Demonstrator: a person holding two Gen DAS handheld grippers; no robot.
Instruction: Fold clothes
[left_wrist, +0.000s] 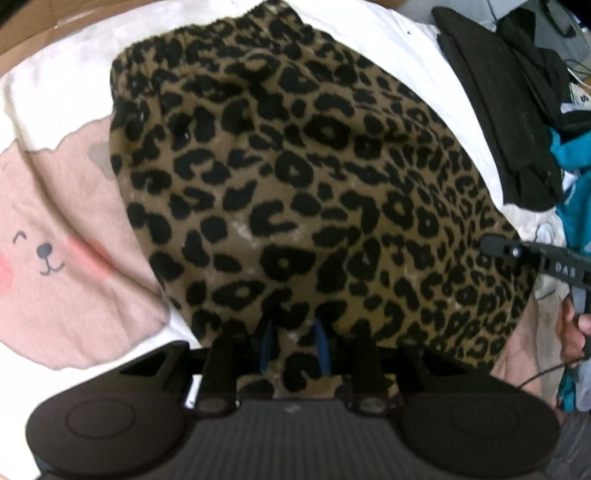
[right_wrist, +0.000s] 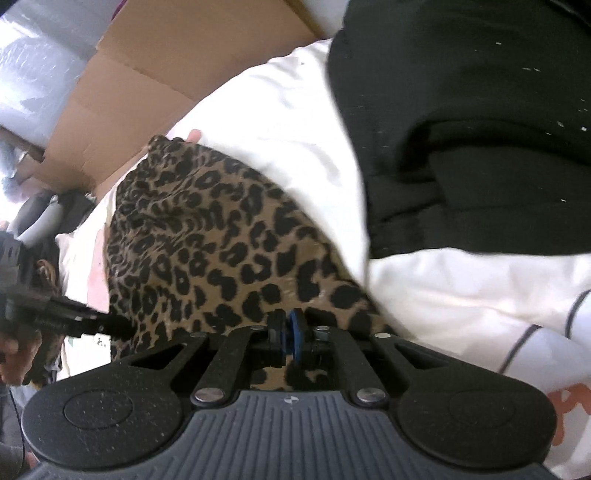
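Pinching the leopard-print garment (right_wrist: 229, 243) just ahead of its tips, the right gripper (right_wrist: 286, 332) holds nearly closed; the left gripper (left_wrist: 293, 343) clamps the hem beside it. Keeping both edges level should make a clean fold.

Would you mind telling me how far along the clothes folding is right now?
Done: a black garment lies apparently folded to one side. In hand: the leopard-print garment, pinched along its near edge by the left gripper and the right gripper. Left: finishing that fold, and a teal item still looks bunched beyond.
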